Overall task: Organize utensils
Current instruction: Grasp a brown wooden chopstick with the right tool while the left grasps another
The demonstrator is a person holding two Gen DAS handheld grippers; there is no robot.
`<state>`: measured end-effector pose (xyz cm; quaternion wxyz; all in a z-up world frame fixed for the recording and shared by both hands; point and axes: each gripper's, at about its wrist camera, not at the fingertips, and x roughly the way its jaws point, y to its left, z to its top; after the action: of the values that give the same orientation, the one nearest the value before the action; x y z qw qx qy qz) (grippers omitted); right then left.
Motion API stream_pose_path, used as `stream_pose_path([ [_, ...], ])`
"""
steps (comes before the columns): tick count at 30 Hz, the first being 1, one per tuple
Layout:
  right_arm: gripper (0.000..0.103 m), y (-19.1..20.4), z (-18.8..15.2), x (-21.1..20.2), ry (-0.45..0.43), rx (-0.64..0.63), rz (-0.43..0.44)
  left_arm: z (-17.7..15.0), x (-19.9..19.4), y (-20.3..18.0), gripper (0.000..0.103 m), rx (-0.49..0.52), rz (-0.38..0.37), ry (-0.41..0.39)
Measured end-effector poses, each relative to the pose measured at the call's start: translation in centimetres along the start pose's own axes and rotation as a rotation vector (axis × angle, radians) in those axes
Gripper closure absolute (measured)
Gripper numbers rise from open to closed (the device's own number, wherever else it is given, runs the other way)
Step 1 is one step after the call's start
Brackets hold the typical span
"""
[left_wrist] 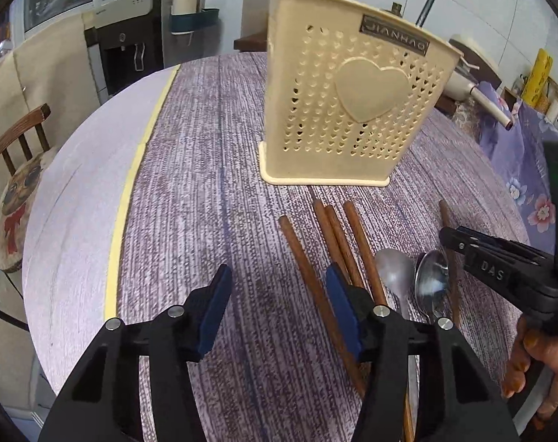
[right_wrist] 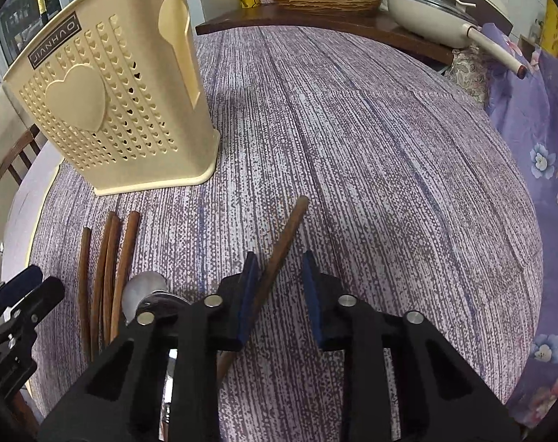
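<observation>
Five chopsticks: we count four brown wooden chopsticks (left_wrist: 337, 243) lying side by side just in front of the holder, and a lone chopstick (right_wrist: 279, 258) well apart to their right.
Two spoons: we see a pair of metal spoons (left_wrist: 415, 280) resting bowls-up between the four chopsticks and the lone one, one bowl overlapping the other.
Holder: our cream perforated utensil holder (left_wrist: 348, 92) stands upright on the purple striped tablecloth (right_wrist: 389, 147), its open top facing up; nothing is visible inside it through the holes.
Left gripper: our left gripper (left_wrist: 275, 287) sits low over the cloth with its jaws apart; the leftmost chopstick (left_wrist: 312, 287) runs between the blue pads, close to the right one, but neither presses on it.
Right gripper: our right gripper (right_wrist: 279, 276) straddles the lone chopstick with jaws partly apart; the stick lies against the left pad while a clear gap remains on the other side, so we do not call it clamped.
Why so: we judge each hand is lined up along a stick's length so the pads can pinch across its narrow width.
Progress: we judge all utensils remain on the table, none yet in the holder.
</observation>
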<state>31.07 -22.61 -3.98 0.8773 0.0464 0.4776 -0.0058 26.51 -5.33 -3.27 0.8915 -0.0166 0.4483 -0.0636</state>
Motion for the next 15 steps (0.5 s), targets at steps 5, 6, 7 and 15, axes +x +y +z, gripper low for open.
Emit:
stream_pose_path([
  [5,0.086,-0.4,0.3,0.1,0.013,0.001,0.021,0.2,1.8,-0.7,0.062,0.011,0.004,0.058],
  [6,0.086,-0.4,0.3,0.1,0.016,0.001,0.022,0.2,1.8,-0.8,0.063,0.013,0.011,0.054],
  [7,0.086,-0.4,0.4,0.2,0.018,0.002,0.024,0.2,1.9,-0.9,0.063,0.015,0.019,0.054],
  [15,0.086,-0.3,1.3,0.8,0.033,0.019,0.024,1.2,2.5,-1.4,0.066,0.02,0.021,0.082],
])
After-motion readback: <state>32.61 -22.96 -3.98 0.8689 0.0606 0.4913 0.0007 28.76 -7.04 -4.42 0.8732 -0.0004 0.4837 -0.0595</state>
